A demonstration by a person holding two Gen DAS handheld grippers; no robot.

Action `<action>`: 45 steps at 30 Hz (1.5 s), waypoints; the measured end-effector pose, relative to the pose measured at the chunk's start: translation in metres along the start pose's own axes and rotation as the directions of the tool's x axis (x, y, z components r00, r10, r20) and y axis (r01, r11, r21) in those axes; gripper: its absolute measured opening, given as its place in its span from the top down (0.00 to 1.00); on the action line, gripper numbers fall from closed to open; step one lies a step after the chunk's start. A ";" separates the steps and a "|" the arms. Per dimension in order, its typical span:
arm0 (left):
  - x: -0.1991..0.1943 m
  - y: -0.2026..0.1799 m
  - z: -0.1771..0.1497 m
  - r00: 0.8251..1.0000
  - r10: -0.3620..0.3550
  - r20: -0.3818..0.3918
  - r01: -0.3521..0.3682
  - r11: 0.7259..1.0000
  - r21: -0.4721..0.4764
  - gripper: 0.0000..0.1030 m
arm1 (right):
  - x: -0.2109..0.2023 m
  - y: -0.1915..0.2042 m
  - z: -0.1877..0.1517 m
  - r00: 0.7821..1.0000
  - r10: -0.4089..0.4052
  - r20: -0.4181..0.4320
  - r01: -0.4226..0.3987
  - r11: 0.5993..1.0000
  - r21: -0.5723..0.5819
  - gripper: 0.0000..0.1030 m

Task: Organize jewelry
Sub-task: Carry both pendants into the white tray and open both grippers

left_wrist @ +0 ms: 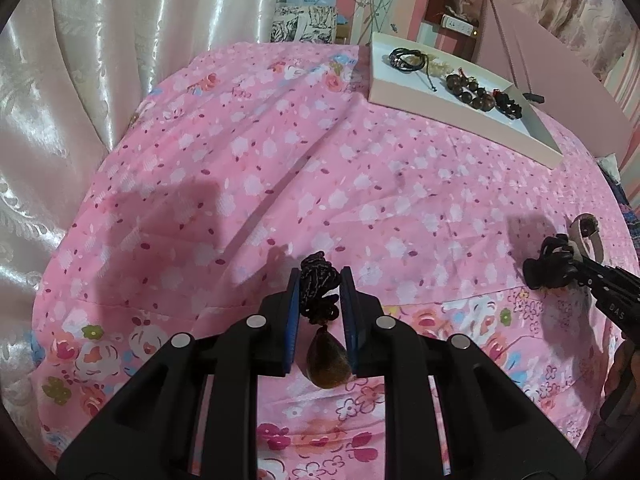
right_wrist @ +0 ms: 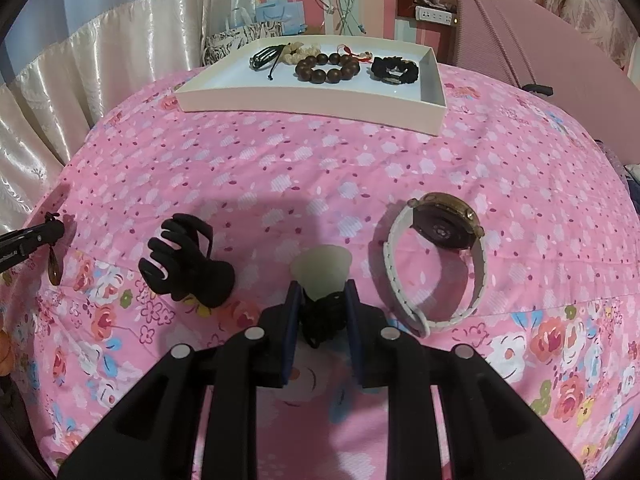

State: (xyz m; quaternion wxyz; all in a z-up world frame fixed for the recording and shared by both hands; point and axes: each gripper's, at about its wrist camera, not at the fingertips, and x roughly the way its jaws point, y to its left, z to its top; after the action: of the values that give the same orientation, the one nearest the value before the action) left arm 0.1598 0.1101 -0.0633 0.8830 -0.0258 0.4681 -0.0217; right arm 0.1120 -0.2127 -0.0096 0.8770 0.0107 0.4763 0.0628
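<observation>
My left gripper (left_wrist: pixel 320 280) is shut on the black cord of an amber pendant necklace (left_wrist: pixel 329 362); the amber stone hangs below the jaws above the pink floral cloth. My right gripper (right_wrist: pixel 320 292) is shut on the black cord of a pale jade pendant (right_wrist: pixel 321 271), whose stone sticks out past the fingertips. A white tray (right_wrist: pixel 308 98) at the back holds a dark wooden bead bracelet (right_wrist: pixel 327 67), a black bracelet (right_wrist: pixel 394 68), black cords and pale beads. The tray also shows in the left view (left_wrist: pixel 460 116). The left gripper with its pendant shows at the left edge of the right view (right_wrist: pixel 54 236).
A black hair claw clip (right_wrist: pixel 188 264) lies on the cloth left of my right gripper. A white-strapped watch (right_wrist: pixel 440 256) lies to its right. A pink box lid (right_wrist: pixel 520 52) leans behind the tray. Satin curtain hangs at the left.
</observation>
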 end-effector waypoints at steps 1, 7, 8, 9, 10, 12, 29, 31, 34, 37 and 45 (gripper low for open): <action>-0.002 -0.001 0.001 1.000 0.000 0.005 0.000 1.000 0.003 0.83 | -0.001 0.000 0.001 1.000 0.000 0.002 0.000 1.000 0.000 0.78; -0.017 -0.009 0.010 0.999 -0.010 0.037 0.009 1.000 0.018 0.83 | -0.010 -0.002 0.013 1.000 -0.008 0.030 0.008 1.000 0.002 0.78; -0.018 -0.011 0.013 0.999 -0.011 0.040 0.010 1.000 0.019 0.83 | -0.012 -0.002 0.017 0.999 -0.010 0.038 0.009 1.000 0.002 0.78; -0.019 -0.012 0.015 0.999 -0.010 0.043 0.009 1.000 0.020 0.83 | -0.014 -0.002 0.021 0.999 -0.013 0.047 0.013 1.000 0.001 0.78; -0.020 -0.015 0.020 0.999 -0.013 0.046 0.012 1.000 0.021 0.83 | -0.017 -0.002 0.027 0.998 -0.017 0.058 0.018 1.000 -0.001 0.78; -0.022 -0.021 0.030 0.998 -0.028 0.049 0.027 0.999 0.021 0.83 | -0.021 -0.002 0.038 0.997 -0.019 0.078 0.019 1.000 -0.003 0.78; -0.016 -0.094 0.157 0.983 -0.141 0.118 0.128 0.985 0.112 0.83 | -0.002 0.019 0.172 0.988 0.021 0.152 -0.017 1.000 -0.026 0.79; -0.005 -0.099 0.175 0.981 -0.156 0.118 0.143 0.983 0.115 0.83 | 0.013 0.020 0.185 0.990 0.025 0.139 -0.022 1.000 -0.018 0.79; 0.017 -0.106 0.194 0.983 -0.148 0.109 0.134 0.983 0.123 0.83 | 0.035 0.022 0.198 0.992 0.029 0.121 -0.027 1.000 -0.012 0.79; 0.047 -0.109 0.211 0.987 -0.144 0.077 0.134 0.984 0.121 0.83 | 0.057 0.024 0.208 0.995 0.030 0.099 -0.030 1.000 -0.005 0.79; 0.122 -0.116 0.239 0.995 -0.103 0.003 0.102 0.986 0.133 0.83 | 0.120 0.034 0.225 1.000 0.007 0.020 -0.007 1.000 0.017 0.79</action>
State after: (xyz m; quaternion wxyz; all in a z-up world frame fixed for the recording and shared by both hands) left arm 0.4250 -0.0071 -0.0226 0.8827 0.0090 0.4594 -0.0982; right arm 0.3610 -0.1552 0.0157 0.8813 0.0203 0.4681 0.0618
